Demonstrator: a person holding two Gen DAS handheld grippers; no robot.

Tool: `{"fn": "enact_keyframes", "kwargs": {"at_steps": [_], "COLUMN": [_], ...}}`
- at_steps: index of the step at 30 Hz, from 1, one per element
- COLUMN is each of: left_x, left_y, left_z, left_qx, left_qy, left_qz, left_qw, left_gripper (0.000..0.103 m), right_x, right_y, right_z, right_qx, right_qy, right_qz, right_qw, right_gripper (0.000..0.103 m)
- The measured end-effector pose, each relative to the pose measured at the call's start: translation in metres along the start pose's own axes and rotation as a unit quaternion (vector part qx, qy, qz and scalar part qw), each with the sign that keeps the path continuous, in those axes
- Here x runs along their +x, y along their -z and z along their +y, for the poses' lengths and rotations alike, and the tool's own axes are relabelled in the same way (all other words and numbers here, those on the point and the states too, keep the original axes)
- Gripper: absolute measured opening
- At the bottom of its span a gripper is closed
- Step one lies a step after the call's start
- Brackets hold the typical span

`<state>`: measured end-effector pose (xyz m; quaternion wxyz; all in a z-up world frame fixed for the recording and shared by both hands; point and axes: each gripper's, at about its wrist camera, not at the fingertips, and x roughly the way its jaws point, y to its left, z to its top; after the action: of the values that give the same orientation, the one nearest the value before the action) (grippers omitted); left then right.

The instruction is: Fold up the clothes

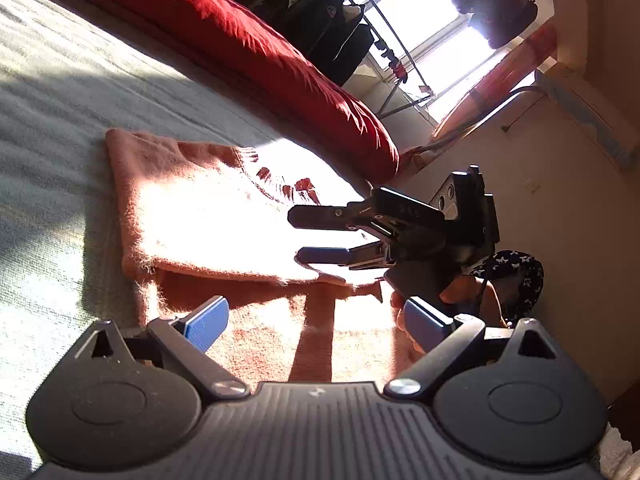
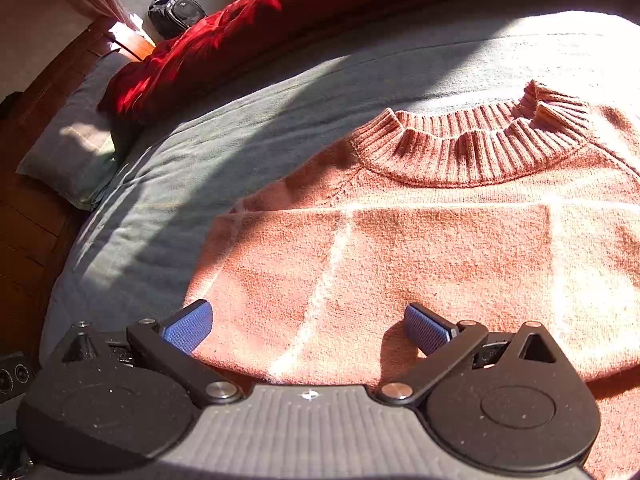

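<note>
Here, folded salmon sweater (image 2: 400, 248) on grey bedspread (image 2: 200, 140), both grippers (image 1: 316, 322) (image 2: 308, 326) spread wide, empty, bare bedspread around sweater's edges.

Strong sun from the window (image 1: 432, 28) falls across a grey bed (image 2: 224, 128); a red duvet (image 1: 240, 40) lies behind, a clothes rack (image 1: 332, 20) beyond.

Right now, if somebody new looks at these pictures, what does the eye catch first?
First the salmon-pink knitted sweater, partly folded and lying in strong sunlight on the grey bedcover, its ribbed collar at the far side. Behind it a red blanket runs along the bed. Both grippers, left and right, hover open over the sweater.
</note>
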<state>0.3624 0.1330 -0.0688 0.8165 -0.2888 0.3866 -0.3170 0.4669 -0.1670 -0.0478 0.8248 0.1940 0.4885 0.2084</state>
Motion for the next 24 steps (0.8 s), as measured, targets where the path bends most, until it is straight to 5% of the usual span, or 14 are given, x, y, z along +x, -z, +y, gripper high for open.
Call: {"fn": "enact_keyframes", "kwargs": {"at_steps": [3,8,12,17,24], "left_x": [0.01,-0.011,-0.005,0.002,-0.001], "left_y": [0.002,0.002,0.002,0.003,0.005], "left_z": [0.007,-0.007,-0.009,-0.007,-0.014], "left_qx": [-0.017,0.009,0.017,0.021,0.03], "left_qy": [-0.046,0.005,-0.017,-0.061,-0.05], "left_qz": [0.022,-0.012,0.003,0.019,0.016], "left_qw": [0.9986,0.9999,0.9997,0.9977,0.9982], "left_gripper": [0.094,0.094,0.094,0.094,0.094], "right_x": [-0.015,-0.019,-0.014,-0.044,-0.061], "right_y": [0.001,-0.002,0.004,0.008,-0.002], "right_z": [-0.008,-0.007,-0.02,-0.044,-0.053], "right_qx": [0.009,0.003,0.011,0.04,0.055], "right_qy": [0.004,-0.008,0.003,0.029,0.007], "right_qz": [-0.019,-0.025,-0.013,-0.049,-0.084], "right_qw": [1.0,1.0,1.0,0.998,0.995], "right_gripper": [0.103,0.103,0.103,0.103,0.103]}}
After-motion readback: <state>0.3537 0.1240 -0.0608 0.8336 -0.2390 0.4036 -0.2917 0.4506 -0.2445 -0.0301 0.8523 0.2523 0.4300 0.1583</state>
